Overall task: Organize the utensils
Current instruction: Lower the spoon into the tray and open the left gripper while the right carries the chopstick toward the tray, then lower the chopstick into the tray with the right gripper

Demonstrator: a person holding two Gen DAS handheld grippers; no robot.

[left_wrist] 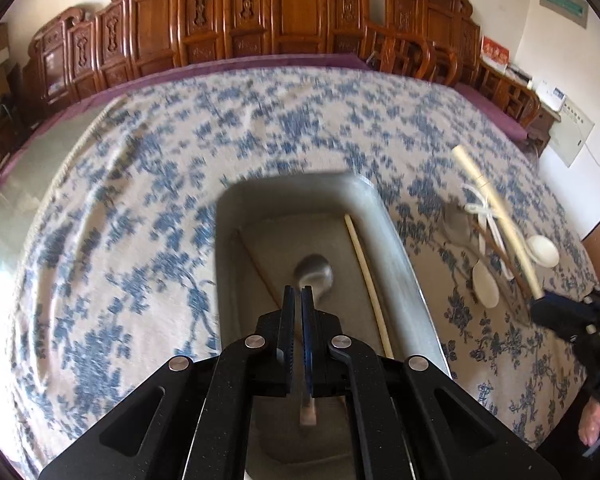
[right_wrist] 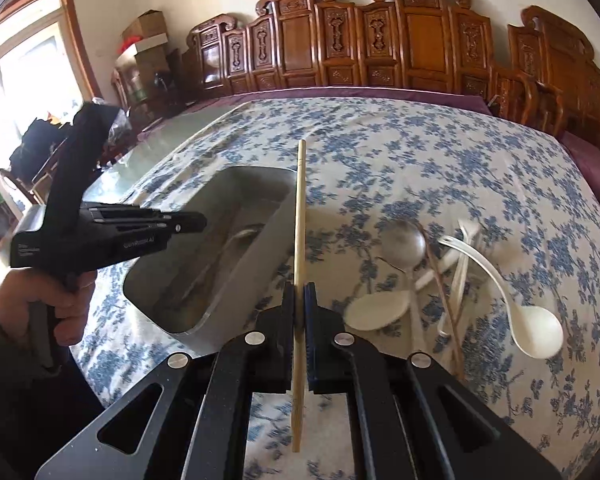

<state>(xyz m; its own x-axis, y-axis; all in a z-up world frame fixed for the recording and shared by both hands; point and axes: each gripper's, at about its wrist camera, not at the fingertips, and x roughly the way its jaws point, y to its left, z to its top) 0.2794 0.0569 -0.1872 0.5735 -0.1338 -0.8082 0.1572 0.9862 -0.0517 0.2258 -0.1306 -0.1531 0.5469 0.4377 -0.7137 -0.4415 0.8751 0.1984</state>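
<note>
My left gripper (left_wrist: 296,289) hangs shut over a metal tray (left_wrist: 404,248) with nothing between its fingers. In the tray below it lie a metal spoon (left_wrist: 313,272), a pale chopstick (left_wrist: 368,280) along the right wall and a darker stick at the left. In the right wrist view the left gripper (right_wrist: 202,222) is over the tray (right_wrist: 252,276), held by a hand. My right gripper (right_wrist: 300,286) is shut on a pale bamboo chopstick (right_wrist: 299,216), just right of the tray and above the cloth. The right gripper (left_wrist: 538,300) with its chopstick (left_wrist: 496,216) also shows in the left wrist view.
A loose heap lies on the blue-flowered tablecloth (right_wrist: 420,152) right of the tray: a metal spoon (right_wrist: 404,244), a white spoon (right_wrist: 376,312), a white ladle spoon (right_wrist: 540,332), brown chopsticks (right_wrist: 444,292). Carved wooden chairs (right_wrist: 380,48) line the far edge.
</note>
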